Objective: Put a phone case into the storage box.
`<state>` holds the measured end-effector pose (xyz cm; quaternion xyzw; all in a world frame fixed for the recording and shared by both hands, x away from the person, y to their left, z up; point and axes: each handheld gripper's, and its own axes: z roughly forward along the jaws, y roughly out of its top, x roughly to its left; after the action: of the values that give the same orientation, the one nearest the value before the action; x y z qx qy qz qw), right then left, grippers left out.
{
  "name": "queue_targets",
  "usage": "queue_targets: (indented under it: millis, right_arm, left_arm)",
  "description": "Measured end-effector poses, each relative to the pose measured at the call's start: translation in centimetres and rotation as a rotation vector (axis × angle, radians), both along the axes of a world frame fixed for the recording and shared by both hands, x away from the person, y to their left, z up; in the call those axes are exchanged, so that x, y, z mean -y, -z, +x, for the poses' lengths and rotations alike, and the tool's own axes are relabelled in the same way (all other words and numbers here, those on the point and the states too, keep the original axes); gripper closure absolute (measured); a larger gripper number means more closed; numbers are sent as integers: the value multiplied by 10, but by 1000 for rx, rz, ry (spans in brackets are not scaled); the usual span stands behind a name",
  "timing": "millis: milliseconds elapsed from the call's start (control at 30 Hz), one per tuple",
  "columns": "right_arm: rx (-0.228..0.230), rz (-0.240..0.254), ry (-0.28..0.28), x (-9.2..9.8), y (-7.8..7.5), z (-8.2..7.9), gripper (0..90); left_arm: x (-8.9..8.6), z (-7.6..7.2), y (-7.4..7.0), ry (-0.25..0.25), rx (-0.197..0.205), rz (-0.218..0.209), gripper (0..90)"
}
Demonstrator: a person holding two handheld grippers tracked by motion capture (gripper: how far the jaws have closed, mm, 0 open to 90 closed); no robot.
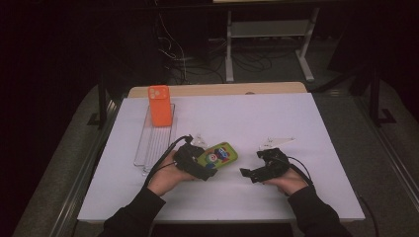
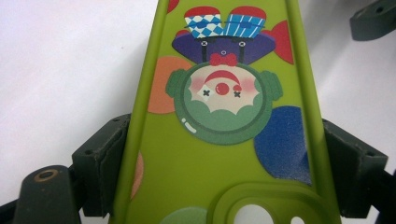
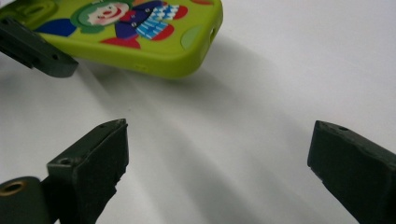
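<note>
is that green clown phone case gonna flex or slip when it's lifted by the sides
The green phone case looks like soft rubbery silicone, so it probably flexes slightly under the left gripper squeezing its edges. Its matte surface likely grips well. Seemingly light.

Both grippers — left gripper (image 1: 193,163), right gripper (image 1: 264,167) — are black, each trailing a black cable behind the fingers. Blocky dark pads (image 3: 95,161) tip the fingers, with small screw holes; brass bushing just below. Black sleeves (image 1: 131,215).

Matt green rubbery phone case (image 2: 224,154)
</note>
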<state>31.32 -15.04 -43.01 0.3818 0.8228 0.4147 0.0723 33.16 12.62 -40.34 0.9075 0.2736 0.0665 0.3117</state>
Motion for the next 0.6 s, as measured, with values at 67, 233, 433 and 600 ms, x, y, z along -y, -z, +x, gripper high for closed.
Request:
queue_targets:
  millis: [67,233,433,600]
  right_arm:
    - [8,-8,4,0,1,0,44]
    - [21,-21,3,-1,0,1,47]
    - [54,-60,-13,-4,-1,0,49]
    - [86,-106,-20,-9,-1,-2,49]
  left_arm:
    - [-1,2,0,0,-9,-12,146]
    - [1,2,0,-27,-30,-66,146]
    - [2,1,0,-12,-33,-46,145]
    - [2,1,0,3,-31,-26,146]
